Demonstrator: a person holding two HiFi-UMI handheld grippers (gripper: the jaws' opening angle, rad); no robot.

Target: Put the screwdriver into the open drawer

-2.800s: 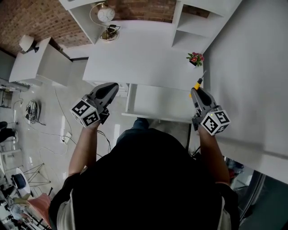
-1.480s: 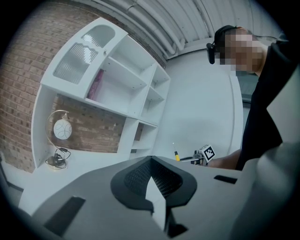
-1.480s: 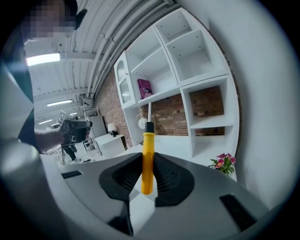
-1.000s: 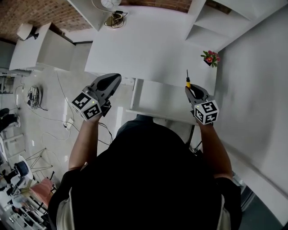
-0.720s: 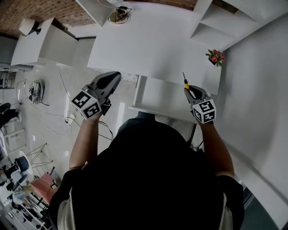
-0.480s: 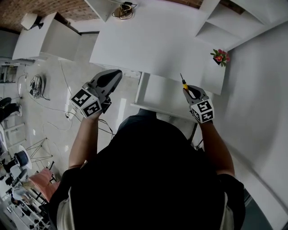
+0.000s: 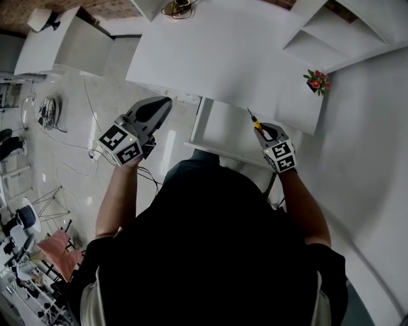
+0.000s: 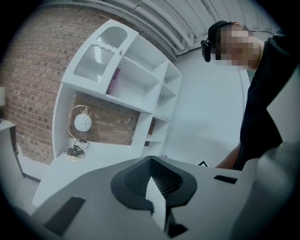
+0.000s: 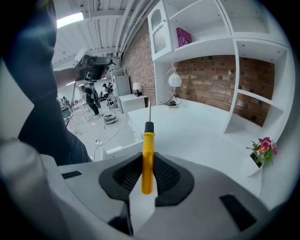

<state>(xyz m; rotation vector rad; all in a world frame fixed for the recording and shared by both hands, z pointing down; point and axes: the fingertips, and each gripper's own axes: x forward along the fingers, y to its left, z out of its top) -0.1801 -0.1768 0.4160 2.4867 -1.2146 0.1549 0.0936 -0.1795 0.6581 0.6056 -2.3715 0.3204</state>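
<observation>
Yellow screwdriver [image 9: 147,158] up in the air, just over the open white drawer [image 7: 199,125].
Held by its yellow handle, pinched tight between the two jaws of the right hand-held gripper [image 7: 264,130]. Black collar and thin metal tip sticking out past the jaws, pointing away and over the right side of the drawer. Drawer pulled out from under the white surface [image 7: 217,57], plain white inside.

The desk [image 7: 210,57] lay at 12 o'clock from the person, with the drawer [image 7: 220,134] standing out from its near edge. The right gripper [image 7: 261,127] hung over the drawer's right end at 1 o'clock, the screwdriver [image 7: 253,118] between its jaws pointing to 11 o'clock. The left gripper [image 7: 164,103], jaws together, sat left of the drawer at 10 o'clock. Flowers [image 7: 317,81] stood on the desk at 2 o'clock, and a lamp [image 7: 178,7] on its far edge.
</observation>
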